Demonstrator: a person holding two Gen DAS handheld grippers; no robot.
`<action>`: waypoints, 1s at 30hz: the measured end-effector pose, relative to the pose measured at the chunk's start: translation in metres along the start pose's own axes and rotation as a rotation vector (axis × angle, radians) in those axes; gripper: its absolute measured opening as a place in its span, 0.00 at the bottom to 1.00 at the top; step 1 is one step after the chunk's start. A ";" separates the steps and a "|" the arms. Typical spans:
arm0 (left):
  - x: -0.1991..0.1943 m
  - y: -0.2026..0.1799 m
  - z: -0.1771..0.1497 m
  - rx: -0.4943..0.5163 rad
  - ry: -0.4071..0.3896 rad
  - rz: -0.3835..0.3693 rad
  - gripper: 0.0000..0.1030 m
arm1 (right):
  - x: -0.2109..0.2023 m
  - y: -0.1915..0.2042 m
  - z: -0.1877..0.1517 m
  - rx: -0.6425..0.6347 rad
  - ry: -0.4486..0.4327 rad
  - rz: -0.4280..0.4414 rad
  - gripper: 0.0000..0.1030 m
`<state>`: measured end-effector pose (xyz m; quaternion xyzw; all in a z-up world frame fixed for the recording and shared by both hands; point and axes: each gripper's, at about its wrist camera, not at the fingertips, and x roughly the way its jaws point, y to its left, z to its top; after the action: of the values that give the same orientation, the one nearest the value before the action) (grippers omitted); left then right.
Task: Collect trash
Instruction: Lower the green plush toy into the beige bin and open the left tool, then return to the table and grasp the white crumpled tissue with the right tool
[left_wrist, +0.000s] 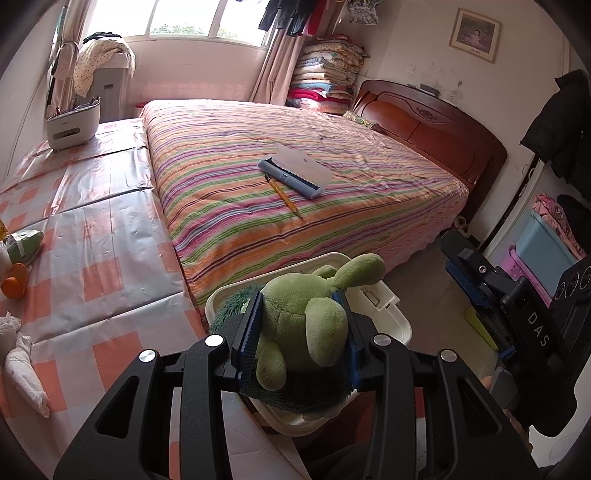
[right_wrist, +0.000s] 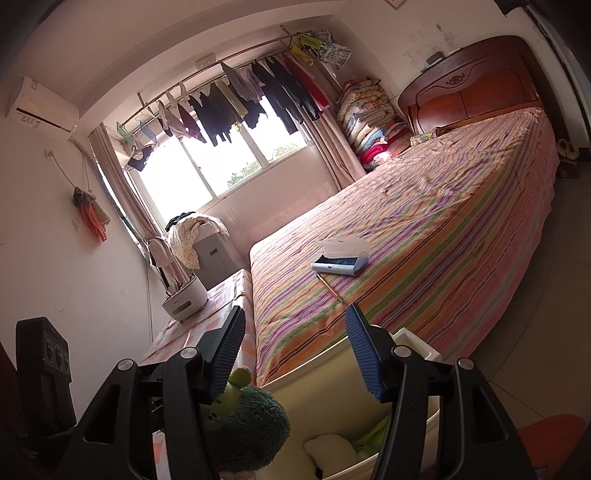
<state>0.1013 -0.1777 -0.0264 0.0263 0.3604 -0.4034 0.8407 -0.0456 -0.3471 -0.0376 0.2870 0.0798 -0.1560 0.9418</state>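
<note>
A green plush toy (left_wrist: 295, 317) with a dark teal shaggy back is clamped between the blue pads of my left gripper (left_wrist: 297, 299), which is shut on it. The toy hangs just over a white plastic bin (left_wrist: 391, 321) standing at the foot of the bed. In the right wrist view the same toy (right_wrist: 243, 417) shows at the lower left, over the bin (right_wrist: 417, 347). A white soft item (right_wrist: 328, 450) and something green lie inside the bin. My right gripper (right_wrist: 295, 310) is above the bin, open, with nothing between its fingers.
The striped bed (left_wrist: 332, 147) carries an open pencil case (left_wrist: 295, 173) and a pencil (left_wrist: 284, 195). On the checkered surface (left_wrist: 103, 258) to the left lie crumpled tissue (left_wrist: 26, 373), an orange object (left_wrist: 14, 284), a green packet (left_wrist: 24, 245) and a white container (left_wrist: 74, 122).
</note>
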 end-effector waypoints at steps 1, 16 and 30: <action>0.002 -0.001 -0.001 0.003 0.004 0.001 0.36 | 0.000 0.000 0.000 0.001 -0.001 0.001 0.54; 0.004 -0.012 -0.005 0.038 -0.022 -0.003 0.49 | 0.000 0.002 0.000 -0.009 -0.003 -0.001 0.55; -0.024 0.010 -0.001 -0.010 -0.092 0.067 0.68 | 0.007 0.012 -0.006 -0.041 0.026 0.001 0.55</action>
<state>0.0976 -0.1545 -0.0149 0.0156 0.3225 -0.3739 0.8694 -0.0356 -0.3361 -0.0376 0.2695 0.0950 -0.1499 0.9465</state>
